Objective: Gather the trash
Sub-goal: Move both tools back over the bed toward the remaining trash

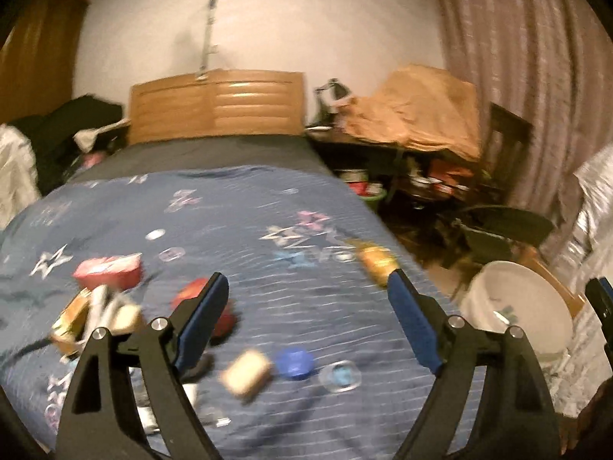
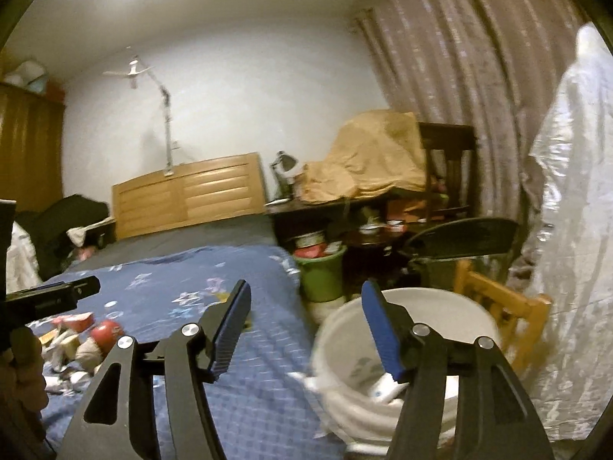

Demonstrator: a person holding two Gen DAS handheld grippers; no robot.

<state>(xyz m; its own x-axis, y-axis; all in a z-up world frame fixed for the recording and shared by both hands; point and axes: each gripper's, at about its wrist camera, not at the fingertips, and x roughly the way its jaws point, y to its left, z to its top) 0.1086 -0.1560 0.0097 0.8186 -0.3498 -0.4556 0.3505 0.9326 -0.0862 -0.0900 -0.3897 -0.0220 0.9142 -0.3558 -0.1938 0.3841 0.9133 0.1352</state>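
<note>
Trash lies scattered on a blue star-print bedspread (image 1: 245, 291): a red box (image 1: 109, 270), a red round piece (image 1: 191, 293), a tan block (image 1: 247, 372), a blue cap (image 1: 295, 362), a clear lid (image 1: 341, 375) and a yellow wrapper (image 1: 377, 262). My left gripper (image 1: 306, 291) is open and empty above them. A white bucket (image 2: 415, 306) stands beside the bed with white scraps (image 2: 385, 385) inside. My right gripper (image 2: 306, 299) is open and empty over the gap between bed and bucket.
A wooden headboard (image 1: 216, 109) is at the far end. A cluttered dark desk (image 2: 345, 207) under an orange cloth, a green bin (image 2: 320, 272), a wooden chair (image 2: 498, 306) and curtains (image 2: 459, 76) crowd the right side. Dark clothes (image 1: 65, 134) lie at the left.
</note>
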